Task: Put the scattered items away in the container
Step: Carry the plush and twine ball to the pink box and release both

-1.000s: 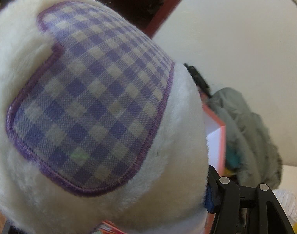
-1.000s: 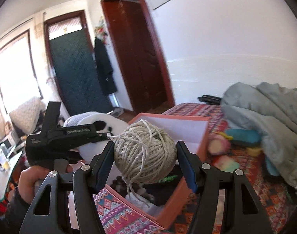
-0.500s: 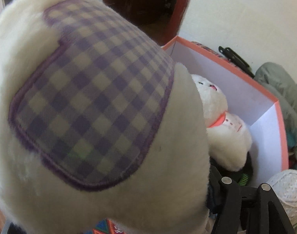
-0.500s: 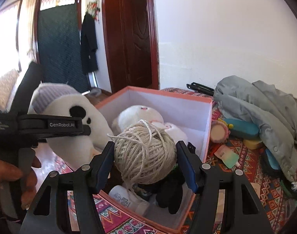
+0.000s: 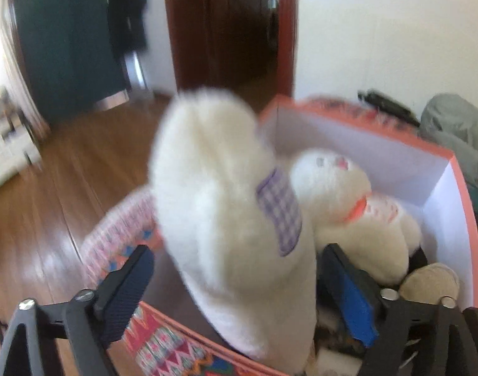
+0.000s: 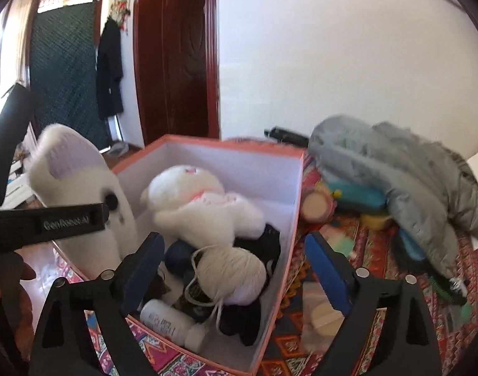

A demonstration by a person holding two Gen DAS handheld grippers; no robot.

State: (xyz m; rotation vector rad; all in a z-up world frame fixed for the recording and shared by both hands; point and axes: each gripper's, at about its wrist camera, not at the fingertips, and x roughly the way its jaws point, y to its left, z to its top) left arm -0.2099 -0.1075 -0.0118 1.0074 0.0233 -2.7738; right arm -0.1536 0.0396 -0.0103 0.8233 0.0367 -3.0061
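Note:
A pink box with white inner walls stands on a patterned cloth. In it lie a white plush rabbit, a ball of twine, a white bottle and dark items. My right gripper is open above the twine, not touching it. My left gripper is open around a large white plush toy with a purple checked patch, which leans over the box's near left wall. The same plush shows in the right wrist view, beside the left gripper's body.
A grey jacket lies right of the box, over a teal case. A round pink item, a yellow item and small pieces lie on the cloth. A dark doorway and wooden floor lie to the left.
My right gripper has opened and the twine ball now lies in the box. My left gripper has opened and the big plush has slid away from the camera towards the box.

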